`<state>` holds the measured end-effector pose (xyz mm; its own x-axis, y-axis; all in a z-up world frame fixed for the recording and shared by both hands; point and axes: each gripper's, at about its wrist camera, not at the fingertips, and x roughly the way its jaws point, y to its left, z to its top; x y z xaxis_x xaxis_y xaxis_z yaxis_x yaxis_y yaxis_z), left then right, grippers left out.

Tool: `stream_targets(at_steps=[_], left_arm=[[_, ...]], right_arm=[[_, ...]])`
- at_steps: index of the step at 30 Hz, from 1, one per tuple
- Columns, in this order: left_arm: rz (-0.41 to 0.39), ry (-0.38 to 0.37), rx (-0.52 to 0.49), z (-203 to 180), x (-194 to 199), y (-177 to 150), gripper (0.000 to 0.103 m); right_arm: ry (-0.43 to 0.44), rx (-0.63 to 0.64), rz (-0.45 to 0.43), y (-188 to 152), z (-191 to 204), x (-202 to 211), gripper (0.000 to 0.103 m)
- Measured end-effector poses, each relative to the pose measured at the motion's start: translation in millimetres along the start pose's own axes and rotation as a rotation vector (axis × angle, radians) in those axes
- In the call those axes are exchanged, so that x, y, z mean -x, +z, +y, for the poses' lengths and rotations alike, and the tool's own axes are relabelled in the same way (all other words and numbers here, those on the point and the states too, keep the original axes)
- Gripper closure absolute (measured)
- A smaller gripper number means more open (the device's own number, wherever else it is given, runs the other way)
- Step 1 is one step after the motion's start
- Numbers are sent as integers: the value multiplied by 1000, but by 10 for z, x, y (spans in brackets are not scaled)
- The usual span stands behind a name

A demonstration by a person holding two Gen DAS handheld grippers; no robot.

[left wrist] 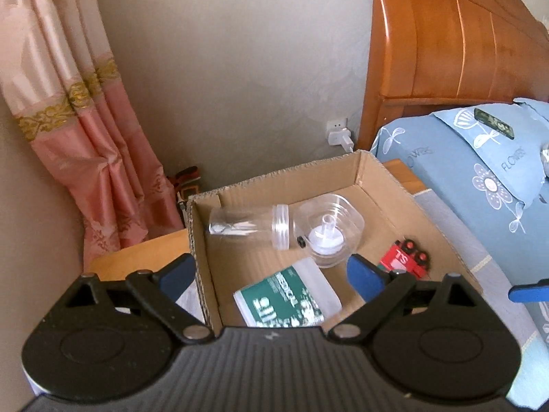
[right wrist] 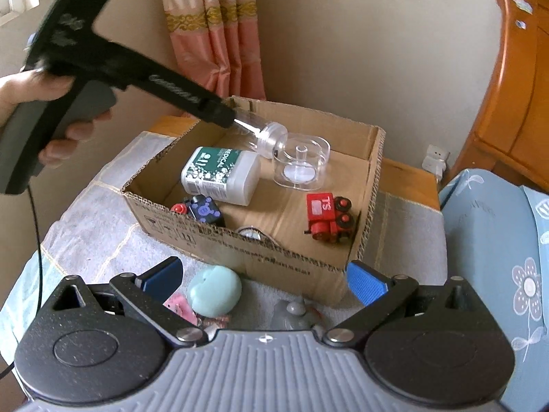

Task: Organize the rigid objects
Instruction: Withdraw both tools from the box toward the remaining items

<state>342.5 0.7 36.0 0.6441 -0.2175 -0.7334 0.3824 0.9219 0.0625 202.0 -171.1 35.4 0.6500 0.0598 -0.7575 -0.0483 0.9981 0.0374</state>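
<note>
Here the left claw (left wrist: pixel 271 273) tilts downward over the cardboard box (right wrist: pixel 260 257), its blue-padded jaws spread wide with nothing between them; a hand (right wrist: pixel 41 103) grips its dark handle at the left. The right claw (right wrist: pixel 264 279) hangs open too, near the box's front wall, above a smooth mint-green lump (right wrist: pixel 214 290) and a grey figure (right wrist: pixel 295 314) on the cloth-covered surface (right wrist: pixel 85 226). Inside the corrugated box lie a clear plastic bottle (left wrist: pixel 250 225) on its side, a clear rounded container (left wrist: pixel 329 235), a white medical-labelled bottle (right wrist: pixel 221 175), a red toy train (right wrist: pixel 329 216) and a dark cube (right wrist: pixel 202 211).
</note>
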Motion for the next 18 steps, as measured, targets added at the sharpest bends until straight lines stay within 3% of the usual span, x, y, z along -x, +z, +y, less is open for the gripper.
stream_targets(at_steps=[11, 18], left_arm=[[-23, 6, 2, -216, 383, -566, 5], [-7, -22, 50, -411, 450, -1004, 5]], right_arm=[[-98, -59, -21, -590, -124, 21, 0], [-151, -109, 34, -1056, -229, -133, 0]])
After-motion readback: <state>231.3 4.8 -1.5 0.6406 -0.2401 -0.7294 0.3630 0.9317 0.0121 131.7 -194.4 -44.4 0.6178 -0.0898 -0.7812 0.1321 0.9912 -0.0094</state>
